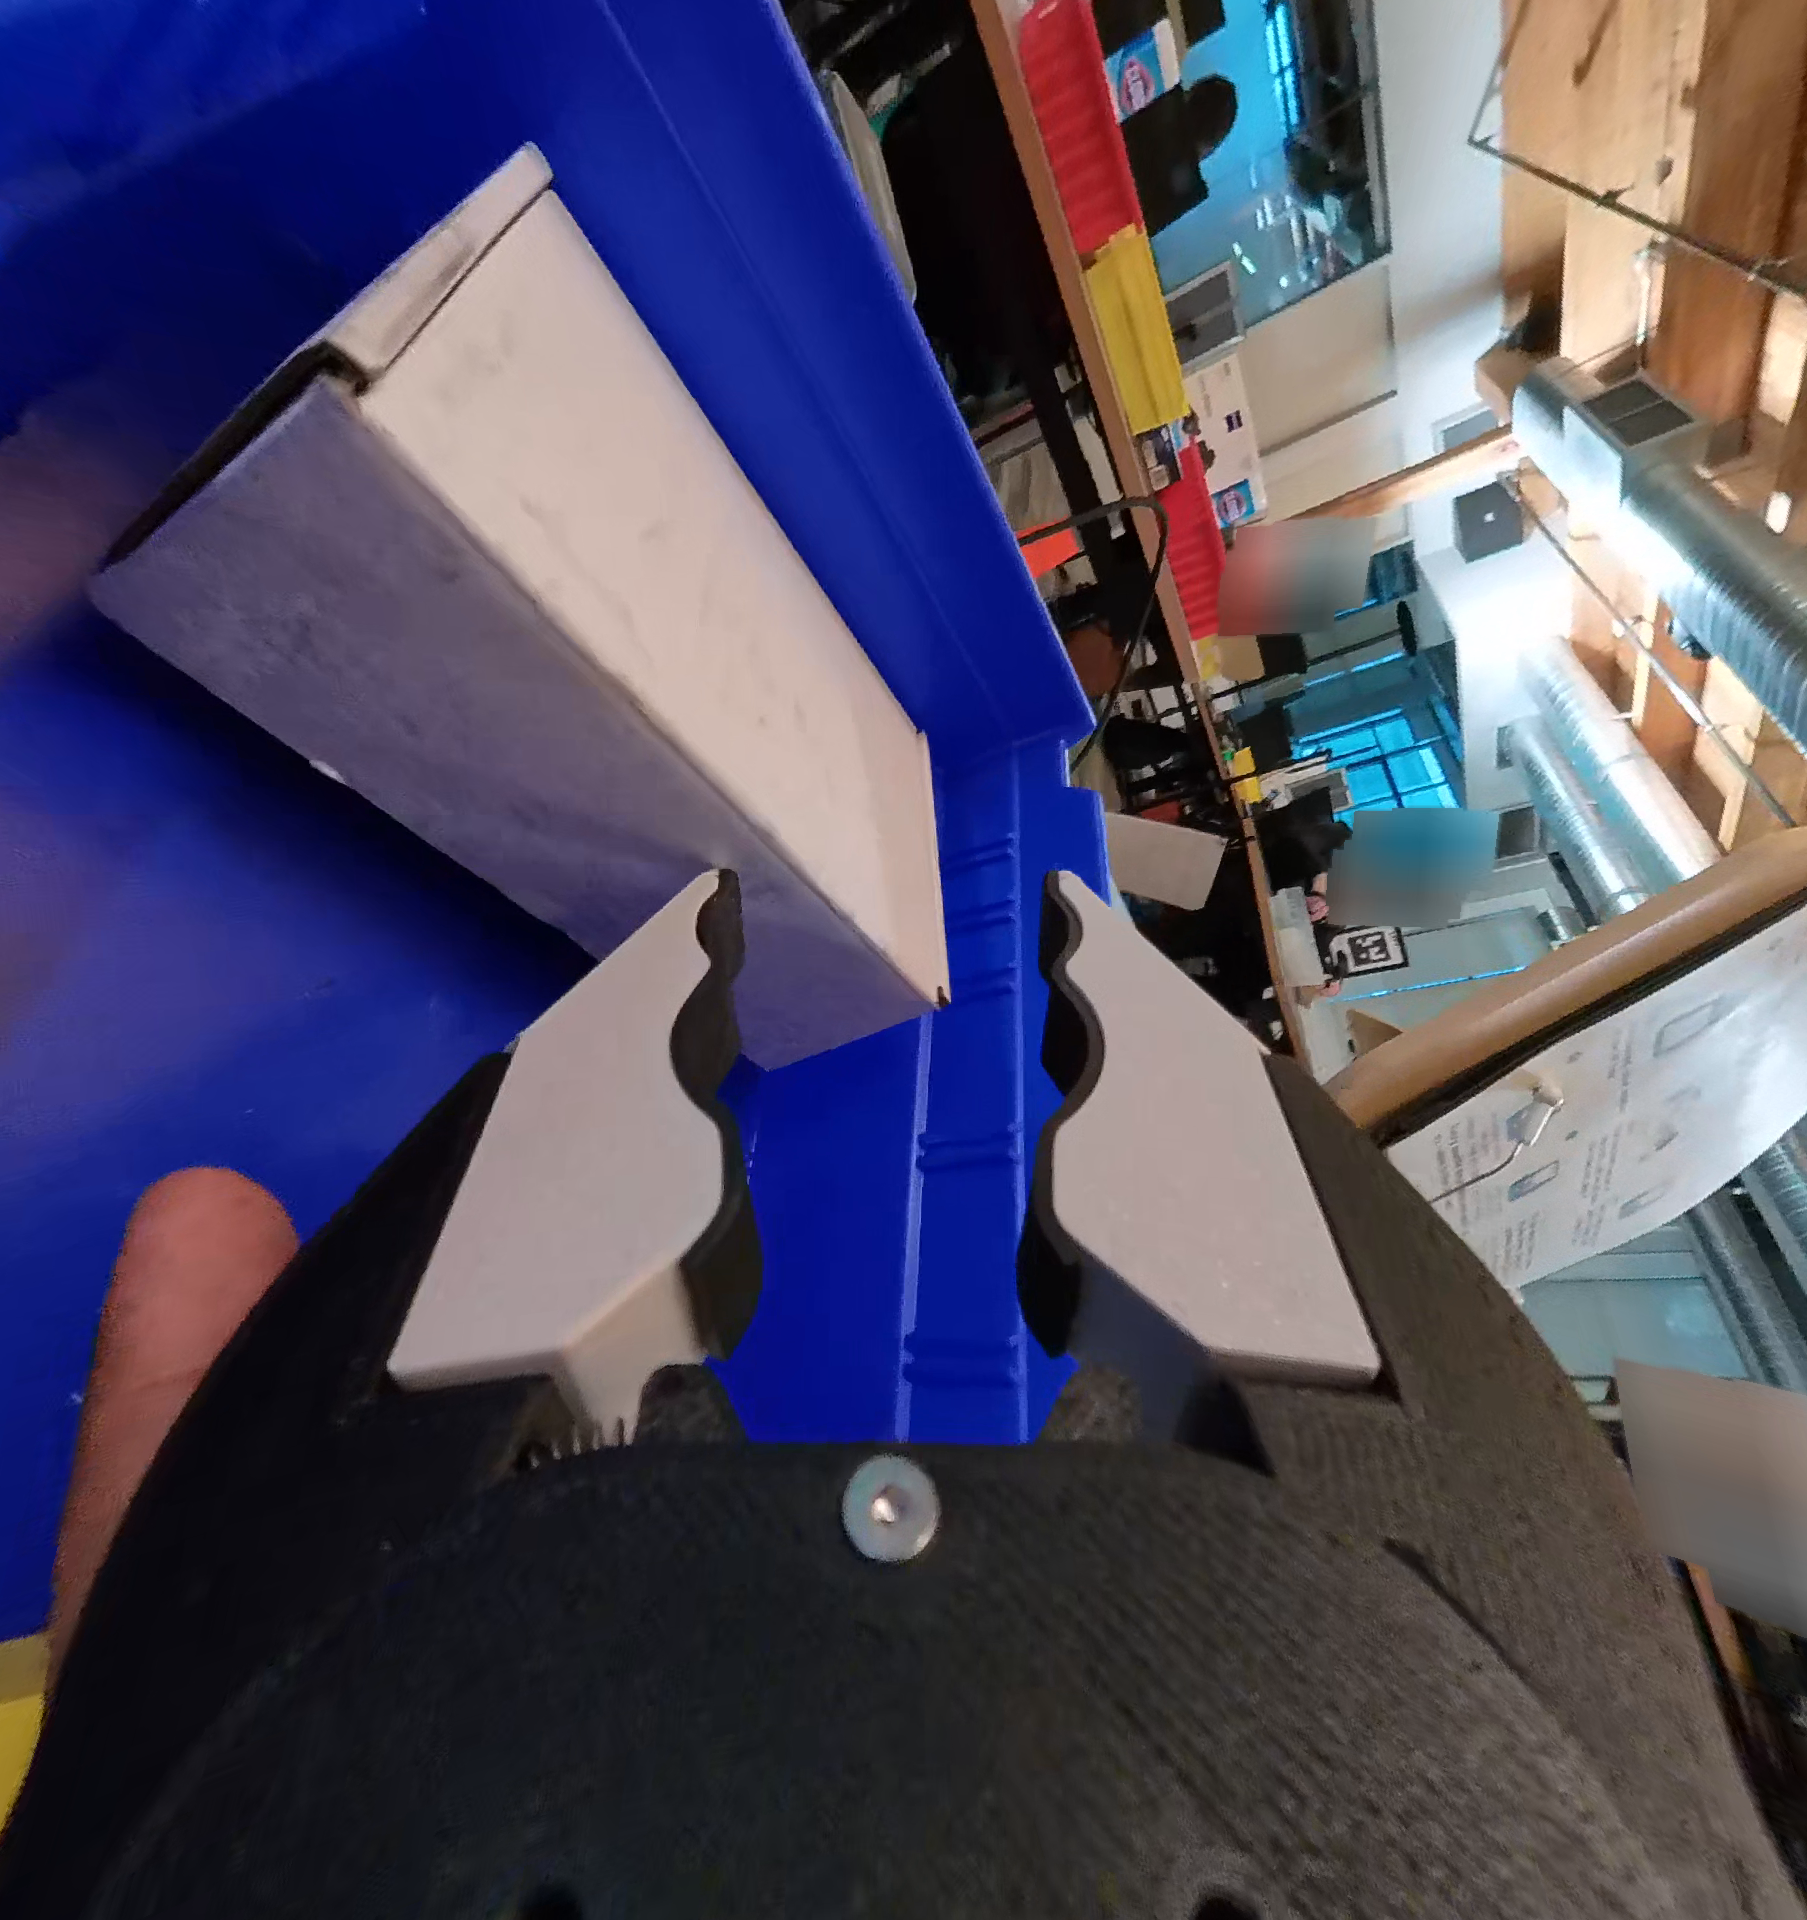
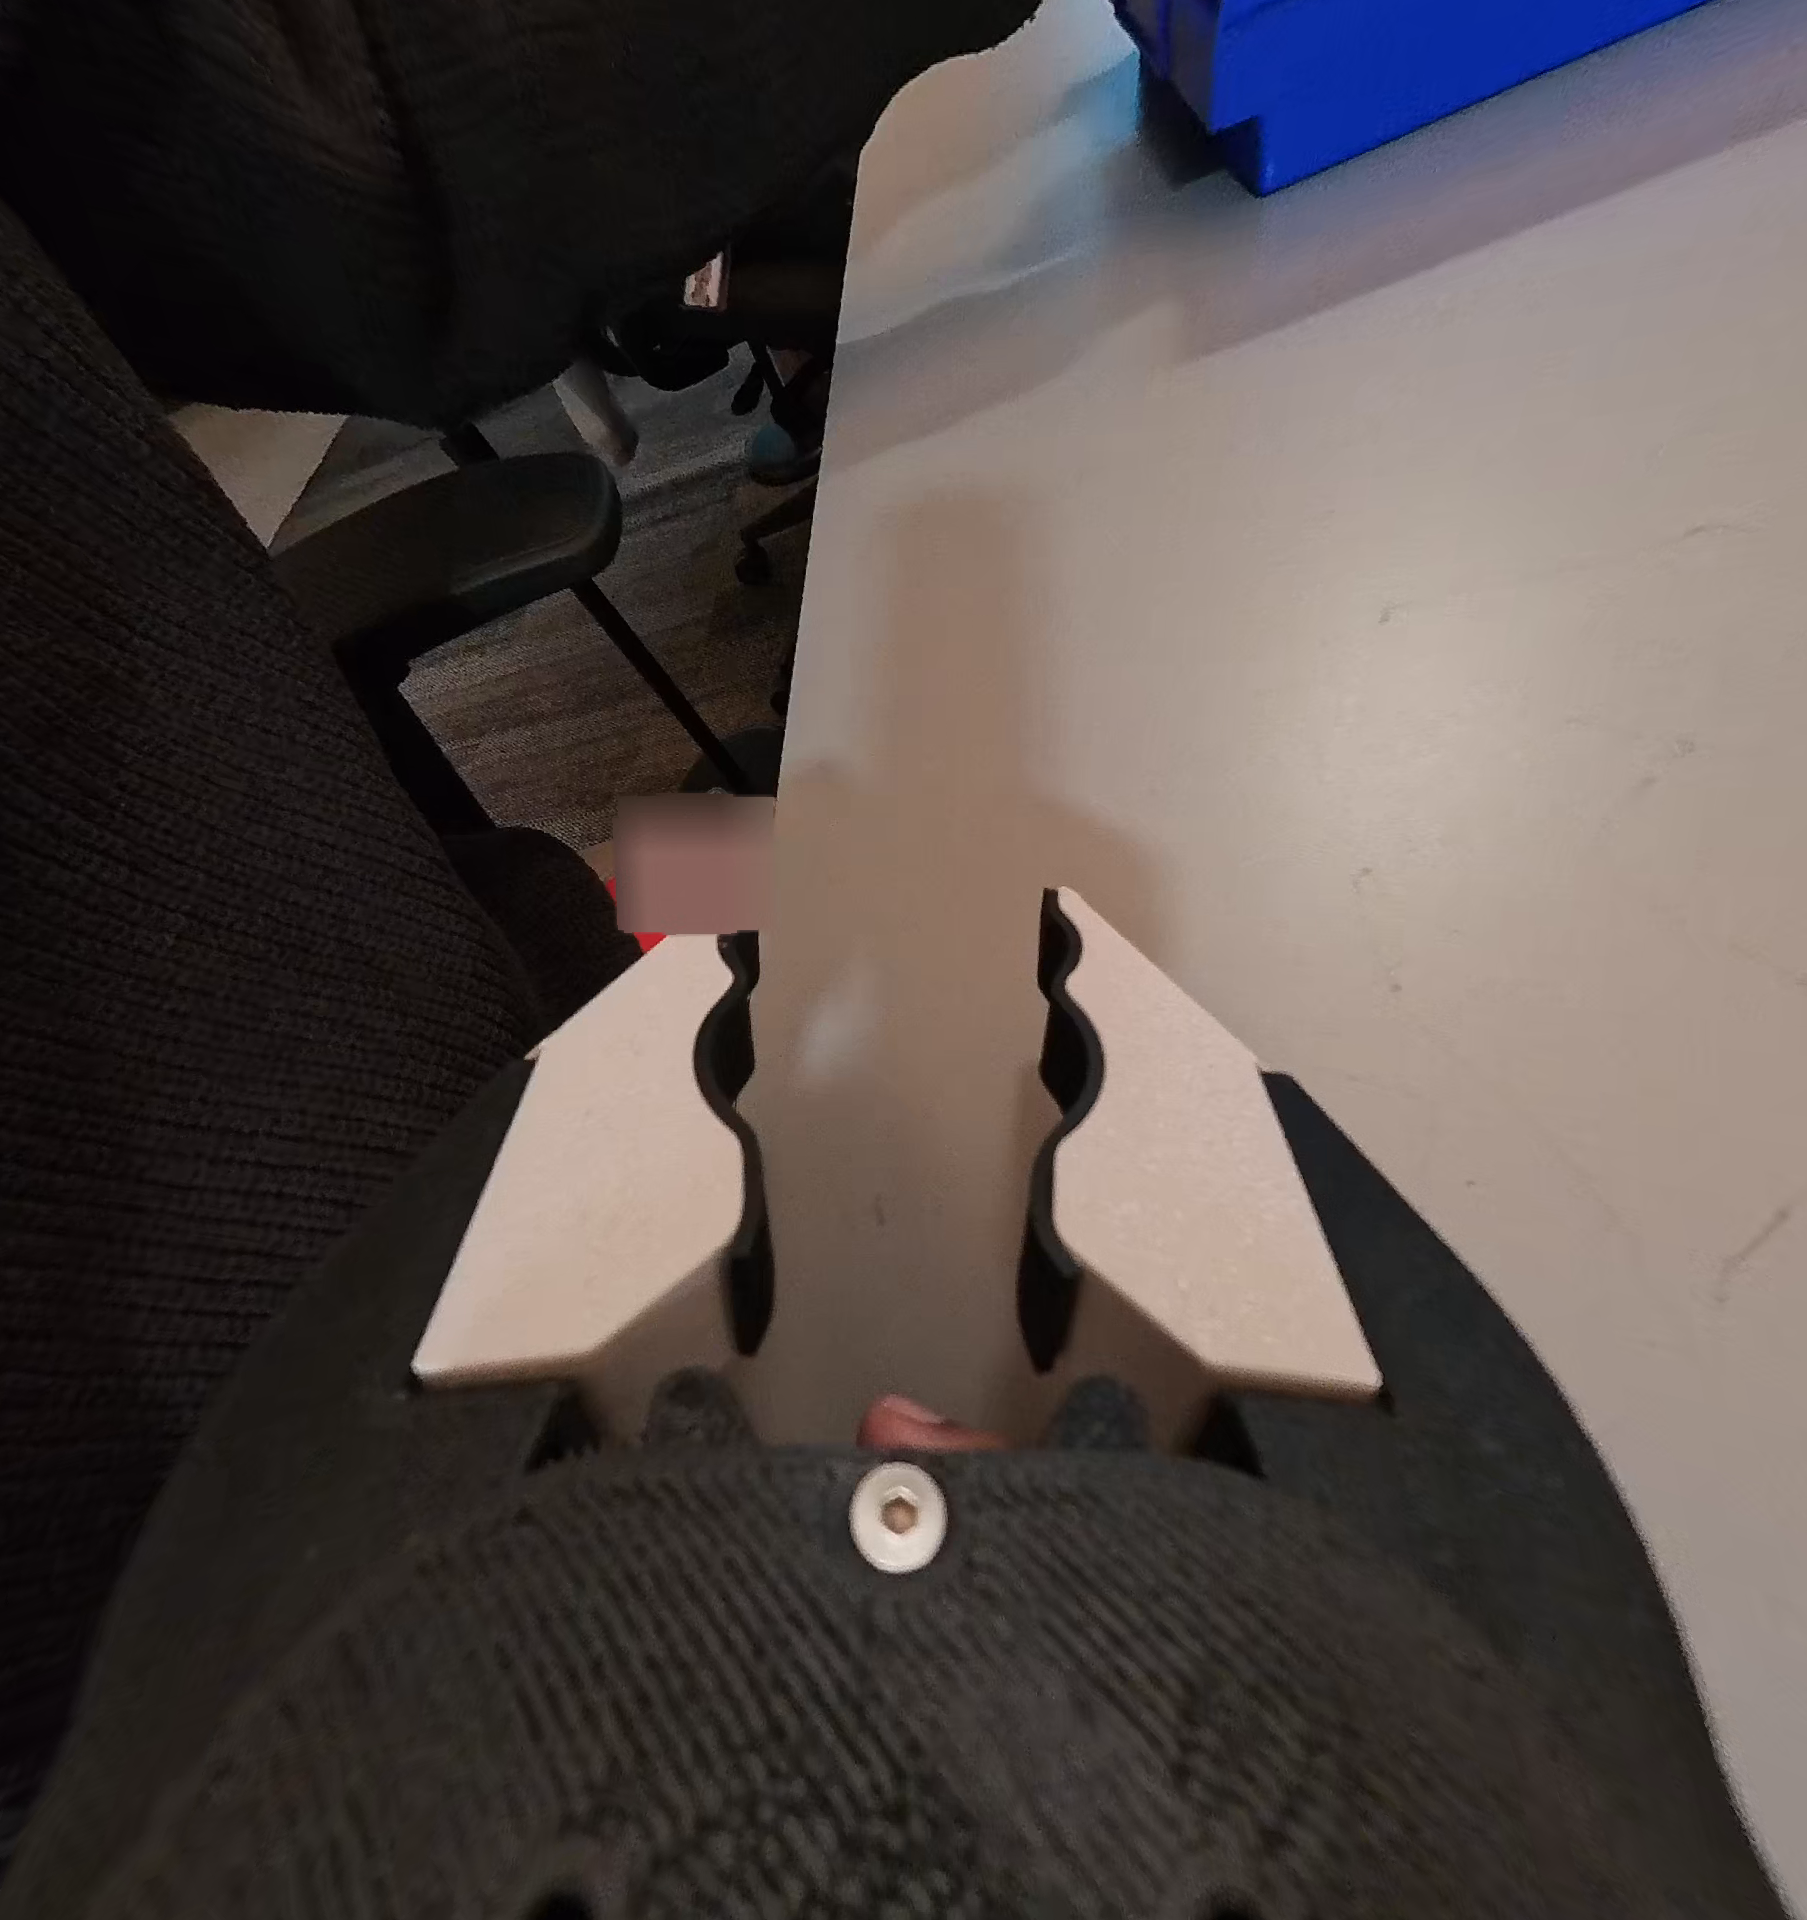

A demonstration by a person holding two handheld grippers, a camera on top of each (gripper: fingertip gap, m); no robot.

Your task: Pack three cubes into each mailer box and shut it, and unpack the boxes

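In the left wrist view a closed white mailer box lies tilted inside a blue plastic bin, leaning toward the bin's rim. My left gripper is open, its jaws set apart with the box's near corner between the fingertips, not pinched. In the right wrist view my right gripper is open and empty, held low over the near edge of a white table. No cubes show in either view.
The blue bin's corner stands at the table's far right in the right wrist view. A black office chair and a dark knitted sleeve are left of the table edge. Shelves, people and ducts fill the background. There is about 45 cm between the tips of the two grippers.
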